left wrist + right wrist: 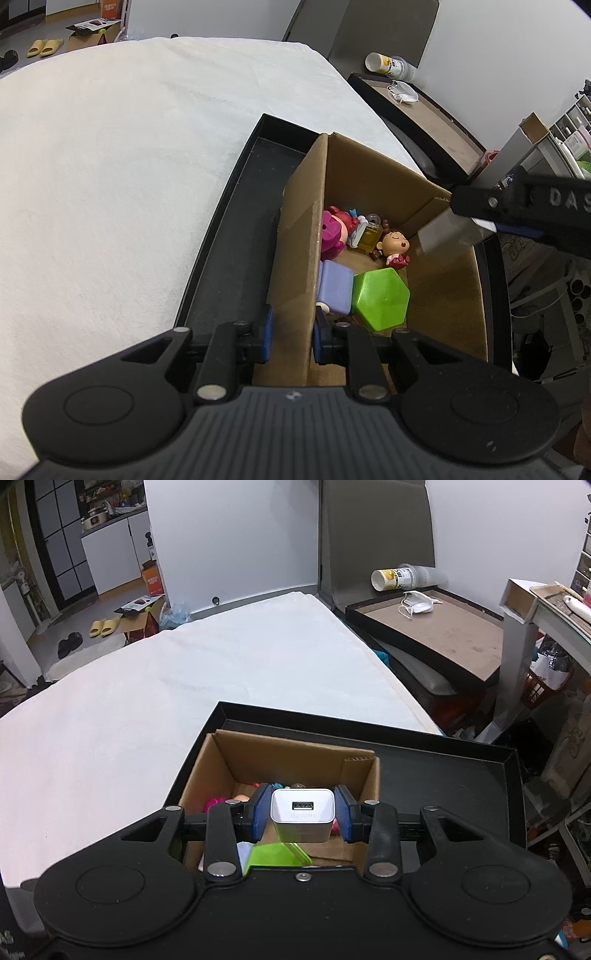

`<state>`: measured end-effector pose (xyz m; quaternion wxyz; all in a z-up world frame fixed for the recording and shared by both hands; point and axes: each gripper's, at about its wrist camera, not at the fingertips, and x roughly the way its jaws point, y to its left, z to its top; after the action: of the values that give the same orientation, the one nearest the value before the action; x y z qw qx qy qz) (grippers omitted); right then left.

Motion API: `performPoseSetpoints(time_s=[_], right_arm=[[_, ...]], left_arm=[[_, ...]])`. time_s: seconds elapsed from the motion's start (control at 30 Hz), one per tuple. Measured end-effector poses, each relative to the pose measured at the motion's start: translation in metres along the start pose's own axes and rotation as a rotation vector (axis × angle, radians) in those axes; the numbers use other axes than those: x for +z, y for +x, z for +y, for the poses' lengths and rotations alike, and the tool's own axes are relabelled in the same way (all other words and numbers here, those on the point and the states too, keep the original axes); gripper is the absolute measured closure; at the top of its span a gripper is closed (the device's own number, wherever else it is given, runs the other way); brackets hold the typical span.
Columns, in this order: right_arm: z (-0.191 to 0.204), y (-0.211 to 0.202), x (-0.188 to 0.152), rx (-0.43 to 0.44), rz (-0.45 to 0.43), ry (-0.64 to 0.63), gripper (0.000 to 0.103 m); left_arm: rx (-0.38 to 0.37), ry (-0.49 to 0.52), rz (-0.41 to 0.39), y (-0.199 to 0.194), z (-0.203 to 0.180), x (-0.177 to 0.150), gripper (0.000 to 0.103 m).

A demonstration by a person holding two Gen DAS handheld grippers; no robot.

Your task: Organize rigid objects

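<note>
A cardboard box [447, 295] stands in a black tray [229, 258] on the white-covered table. In it lie a green hexagonal block [380, 299], a lilac block [336, 288], a pink toy [332, 232], a small yellow bottle [371, 236] and a doll figure [395, 245]. My left gripper [291, 334] is shut on the box's left wall [295, 258]. My right gripper [301, 818] is shut on a white USB charger [301, 816] and holds it above the box [295, 764]; the charger also shows in the left wrist view [448, 232].
The white cloth [184, 686] covers the table left and ahead of the tray [461, 782]. Beyond the table's right edge stand a dark chair [373, 535] and a brown tray [436, 627] with a face mask and a tipped cup. Shelves stand at far right.
</note>
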<state>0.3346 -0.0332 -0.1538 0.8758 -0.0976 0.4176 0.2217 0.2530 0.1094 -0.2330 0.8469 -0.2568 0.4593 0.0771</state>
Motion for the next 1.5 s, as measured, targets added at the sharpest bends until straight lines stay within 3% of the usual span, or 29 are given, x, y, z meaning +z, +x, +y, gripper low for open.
performPoseSetpoints(time_s=[0.13, 0.33, 0.4, 0.77, 1.03, 1.5], right_arm=[[0.004, 0.005, 0.003, 0.005, -0.004, 0.021, 0.065], [0.001, 0.004, 0.003, -0.008, 0.005, 0.033, 0.045], [-0.002, 0.000, 0.002, -0.007, 0.006, 0.033, 0.045], [-0.048, -0.055, -0.025, -0.036, -0.031, 0.144, 0.035], [-0.081, -0.091, -0.046, -0.051, -0.045, 0.243, 0.028], [-0.097, -0.130, -0.067, -0.043, -0.063, 0.320, 0.008]], left_arm=[[0.000, -0.001, 0.000, 0.000, 0.000, 0.000, 0.083], [-0.004, -0.005, 0.001, 0.001, 0.001, 0.000, 0.083], [-0.001, -0.003, 0.000, 0.000, 0.001, 0.000, 0.083], [0.002, 0.004, -0.005, -0.004, -0.001, -0.001, 0.084], [0.051, 0.063, -0.018, -0.014, -0.012, -0.004, 0.084], [0.023, 0.139, 0.018, -0.071, -0.027, -0.007, 0.083]])
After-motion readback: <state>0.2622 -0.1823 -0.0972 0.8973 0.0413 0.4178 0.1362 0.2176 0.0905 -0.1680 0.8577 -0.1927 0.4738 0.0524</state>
